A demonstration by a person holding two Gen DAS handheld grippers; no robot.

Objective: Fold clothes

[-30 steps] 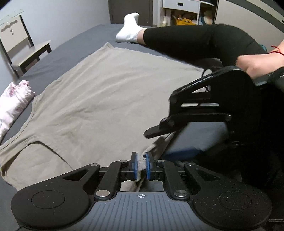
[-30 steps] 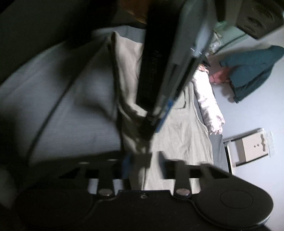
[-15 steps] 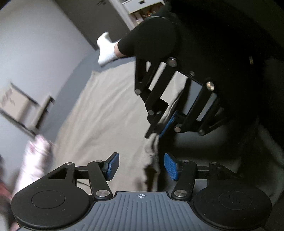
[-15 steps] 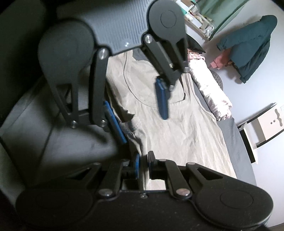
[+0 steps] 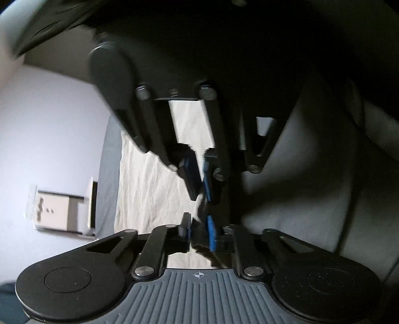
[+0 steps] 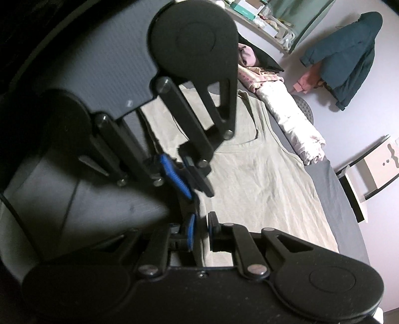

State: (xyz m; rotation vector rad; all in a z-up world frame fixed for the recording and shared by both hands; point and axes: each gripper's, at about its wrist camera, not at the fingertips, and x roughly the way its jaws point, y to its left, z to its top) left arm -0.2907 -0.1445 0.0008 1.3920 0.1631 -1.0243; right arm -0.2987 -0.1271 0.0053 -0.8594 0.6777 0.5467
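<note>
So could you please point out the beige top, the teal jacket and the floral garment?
beige top (image 6: 261, 189), right wrist view, on its flat front.
teal jacket (image 6: 349, 54), right wrist view, on its body.
floral garment (image 6: 291, 122), right wrist view, on its pale middle.

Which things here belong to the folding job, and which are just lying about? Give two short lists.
Part of the job:
- beige tank top, spread on the bed
- left gripper, pinching its edge
- right gripper, pinching the same edge

Just lying about:
- floral garment beside the top
- teal jacket hanging on the wall
- white chair
- shelf of oddments
</note>
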